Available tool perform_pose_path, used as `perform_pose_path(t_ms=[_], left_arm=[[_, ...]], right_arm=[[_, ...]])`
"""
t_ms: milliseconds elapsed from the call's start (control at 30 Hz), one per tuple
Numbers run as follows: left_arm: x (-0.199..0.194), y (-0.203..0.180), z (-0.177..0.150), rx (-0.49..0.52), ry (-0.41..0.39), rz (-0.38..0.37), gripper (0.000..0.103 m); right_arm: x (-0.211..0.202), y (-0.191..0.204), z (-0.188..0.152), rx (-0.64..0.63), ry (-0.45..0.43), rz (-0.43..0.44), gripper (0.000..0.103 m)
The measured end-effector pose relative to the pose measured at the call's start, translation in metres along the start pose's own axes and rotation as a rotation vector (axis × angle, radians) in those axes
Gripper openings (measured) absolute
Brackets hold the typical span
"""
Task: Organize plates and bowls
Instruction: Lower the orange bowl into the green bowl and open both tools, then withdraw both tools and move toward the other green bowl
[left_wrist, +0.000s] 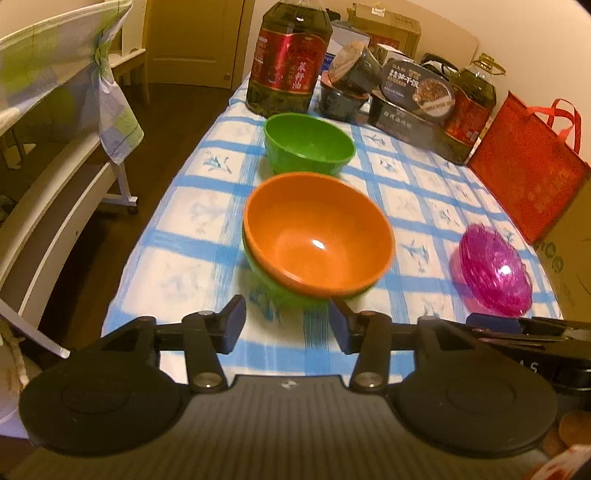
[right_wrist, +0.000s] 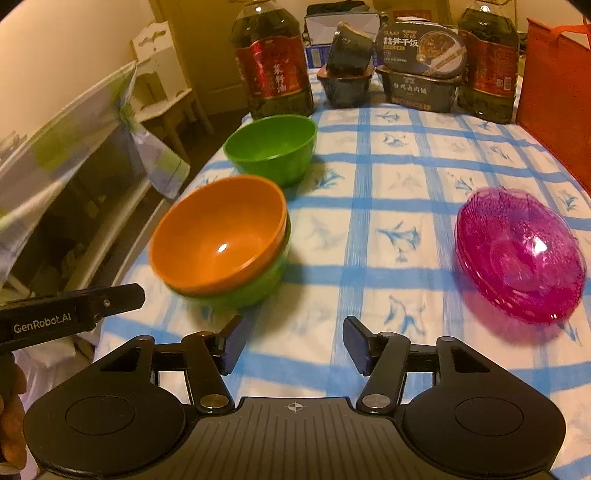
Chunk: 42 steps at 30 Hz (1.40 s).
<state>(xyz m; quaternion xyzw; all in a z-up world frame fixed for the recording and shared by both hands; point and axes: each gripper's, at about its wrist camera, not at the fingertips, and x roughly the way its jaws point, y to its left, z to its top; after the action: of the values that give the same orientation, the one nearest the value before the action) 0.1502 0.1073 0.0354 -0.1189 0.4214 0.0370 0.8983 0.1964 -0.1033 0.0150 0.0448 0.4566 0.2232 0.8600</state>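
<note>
Orange bowl (left_wrist: 317, 232) is nested in 1 green bowl (right_wrist: 255, 280) on the blue-checked tablecloth (right_wrist: 369, 184); a 2nd green bowl (left_wrist: 308, 144) is set behind, pink glass plates (right_wrist: 521, 254) well apart. Left gripper (left_wrist: 288, 323) and right gripper (right_wrist: 293, 345) are parted, nothing held.

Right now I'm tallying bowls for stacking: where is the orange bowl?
The orange bowl sits nested in a green bowl, mid-table left, just nearer than the lone green bowl.

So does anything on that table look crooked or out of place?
One thing: at the back, a dark food tub lies tipped on its side on top of another tub. The orange bowl sits nested in a green bowl, nothing spilled.
</note>
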Motion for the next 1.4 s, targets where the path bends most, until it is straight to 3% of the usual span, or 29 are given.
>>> perform_pose_path(t_ms=[200,500,800,1400], left_arm=[[-0.010,-0.004,-0.015,0.002,0.011,-0.008,0.066],[-0.022,-0.006,-0.020,0.023,0.002,0.007,0.081],[-0.028,-0.002,-0.011,0.035,-0.004,-0.009,0.084],[-0.019,0.005,0.047,0.075,-0.020,-0.028,0.084]], right_arm=[[-0.008,0.001,-0.012,0.006,0.011,0.000,0.059],[-0.019,0.005,-0.016,0.001,0.012,-0.003,0.059],[-0.024,0.003,-0.007,-0.001,0.011,-0.007,0.060],[-0.012,0.006,0.040,-0.061,0.013,-0.024,0.060]])
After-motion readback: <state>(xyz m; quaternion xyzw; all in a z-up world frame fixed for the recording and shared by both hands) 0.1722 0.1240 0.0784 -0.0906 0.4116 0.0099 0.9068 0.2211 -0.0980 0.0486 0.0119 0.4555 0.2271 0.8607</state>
